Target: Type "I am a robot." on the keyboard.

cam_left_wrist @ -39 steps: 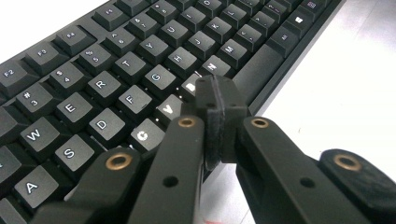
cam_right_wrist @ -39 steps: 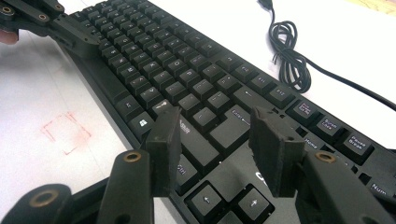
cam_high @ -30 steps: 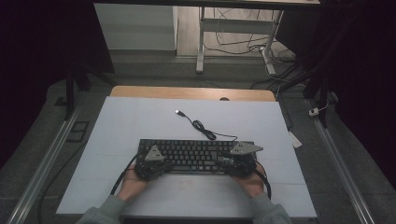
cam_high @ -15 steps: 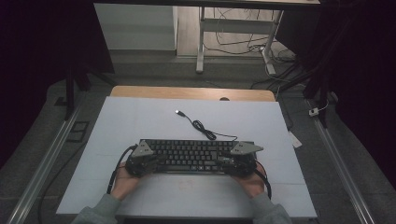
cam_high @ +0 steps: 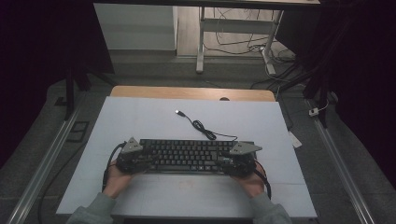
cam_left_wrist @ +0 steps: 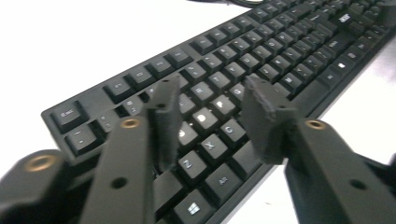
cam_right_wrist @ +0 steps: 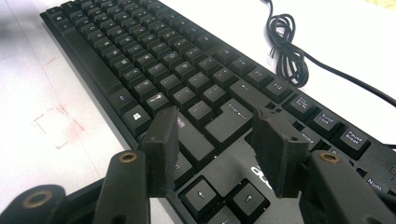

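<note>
Since earlier, the left gripper [cam_high: 140,161] slid outward to the keyboard's [cam_high: 189,154] nine o'clock end. Both grippers, the right gripper [cam_high: 231,163] too, hover with fingers spread, probably to lift it evenly.

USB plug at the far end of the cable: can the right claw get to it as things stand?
Probably yes. The right claw hangs open over the keyboard, holding nothing. The USB plug lies on bare table beyond the keyboard, with the cable coil nearby and nothing on top of it.
</note>
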